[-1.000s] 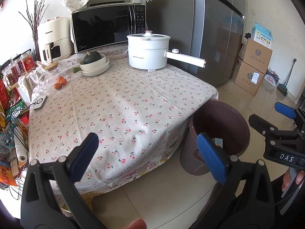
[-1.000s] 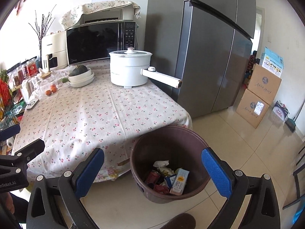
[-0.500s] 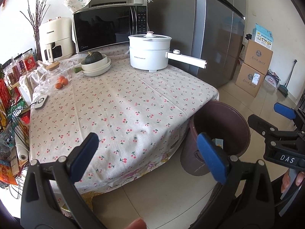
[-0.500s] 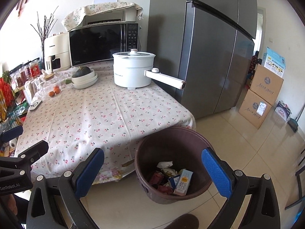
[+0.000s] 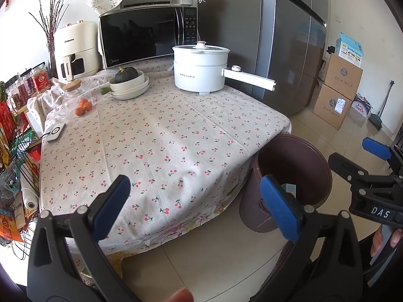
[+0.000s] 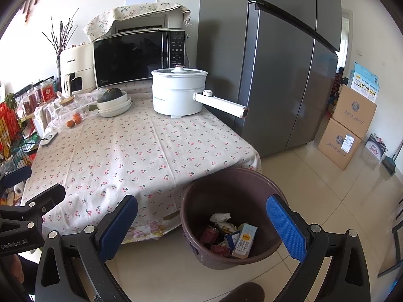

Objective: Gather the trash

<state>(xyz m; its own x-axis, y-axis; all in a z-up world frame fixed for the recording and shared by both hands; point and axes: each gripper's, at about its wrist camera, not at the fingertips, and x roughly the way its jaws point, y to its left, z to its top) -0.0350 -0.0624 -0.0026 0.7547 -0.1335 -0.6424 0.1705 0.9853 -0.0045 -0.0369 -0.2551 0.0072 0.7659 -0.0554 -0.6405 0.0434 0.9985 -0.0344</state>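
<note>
A brown trash bin (image 6: 201,249) stands on the floor at the table's near right corner; it also shows in the left wrist view (image 5: 325,173). Inside lie crumpled white paper (image 6: 220,217), a red can (image 6: 209,234) and a milk carton (image 6: 244,240). My right gripper (image 6: 201,229) is open and empty, held in front of the bin. My left gripper (image 5: 199,206) is open and empty, held before the table's front edge. The cherry-print tablecloth (image 5: 161,136) shows no loose trash.
On the table stand a white electric pot (image 5: 201,69) with a long handle (image 5: 248,78), a bowl with a squash (image 5: 128,80), oranges (image 5: 83,107), a microwave (image 5: 148,35) and an air fryer (image 5: 75,50). A grey fridge (image 6: 272,63) and cardboard boxes (image 6: 350,125) stand right. A cluttered rack (image 5: 15,156) stands left.
Both grippers have drawn back a little from the table and bin and risen slightly. Both stay open and empty.
</note>
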